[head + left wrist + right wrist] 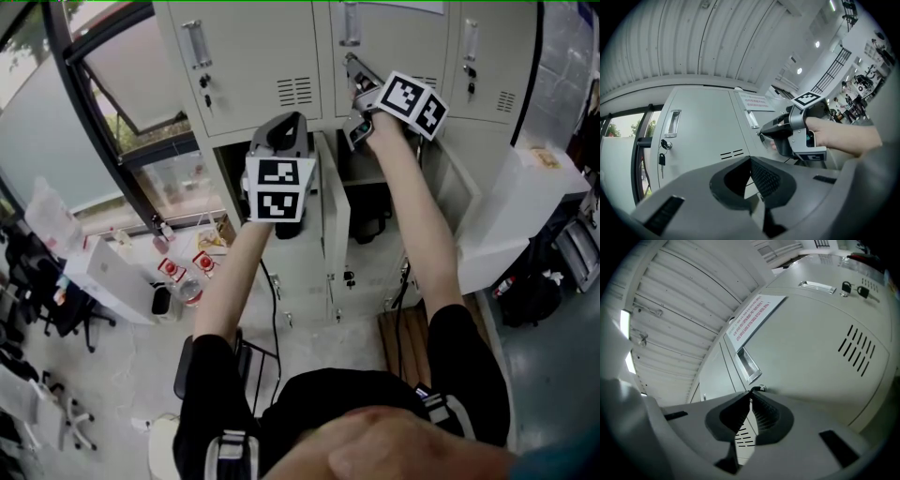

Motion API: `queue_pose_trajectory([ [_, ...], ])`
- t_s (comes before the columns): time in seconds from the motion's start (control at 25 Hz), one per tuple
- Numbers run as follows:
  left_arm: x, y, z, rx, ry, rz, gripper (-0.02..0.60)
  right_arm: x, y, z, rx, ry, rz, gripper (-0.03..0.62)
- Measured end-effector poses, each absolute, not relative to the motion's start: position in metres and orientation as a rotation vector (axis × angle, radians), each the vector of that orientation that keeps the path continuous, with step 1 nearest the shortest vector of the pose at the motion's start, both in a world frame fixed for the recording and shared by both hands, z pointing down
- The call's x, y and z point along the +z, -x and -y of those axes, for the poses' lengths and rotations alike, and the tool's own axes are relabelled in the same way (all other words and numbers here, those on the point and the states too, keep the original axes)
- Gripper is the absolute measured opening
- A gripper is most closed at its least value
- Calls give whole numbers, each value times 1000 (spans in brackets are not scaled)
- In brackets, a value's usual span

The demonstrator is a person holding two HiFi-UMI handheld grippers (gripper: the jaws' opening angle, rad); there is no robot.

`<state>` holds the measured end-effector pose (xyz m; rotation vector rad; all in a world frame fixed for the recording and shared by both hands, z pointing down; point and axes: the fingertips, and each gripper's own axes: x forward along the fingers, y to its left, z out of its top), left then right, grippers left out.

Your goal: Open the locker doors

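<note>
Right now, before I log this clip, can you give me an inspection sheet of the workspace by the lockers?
Surface: pale floor; no worktable seen.
Job's things: upper locker doors shut; lower locker doors stand open.
Clutter: red-and-white packets and a white box on the floor.
Grippers: left gripper jaws together, nothing between them; right gripper jaws shut on what looks like the key in the middle upper door's lock.
Cables: black cable hanging in front of the lower lockers.
Surroundings: window at left, office chairs beyond the clutter.
</note>
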<state>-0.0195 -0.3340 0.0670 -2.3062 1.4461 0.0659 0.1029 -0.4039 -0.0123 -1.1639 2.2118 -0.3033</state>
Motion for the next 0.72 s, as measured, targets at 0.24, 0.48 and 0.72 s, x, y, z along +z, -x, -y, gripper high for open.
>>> queue_pose_trajectory([
  [0.24,68,18,336,68,2327,-1440,11,-11,-105,404,-404,1028,-2136,29],
  [0.48,68,19,335,76,2325,-1449,11,-11,-106,404,-561,822,-2005,29],
  [0.72,65,26,336,92,2323,-1475,11,-10,-107,405,-666,706,-1869,29],
])
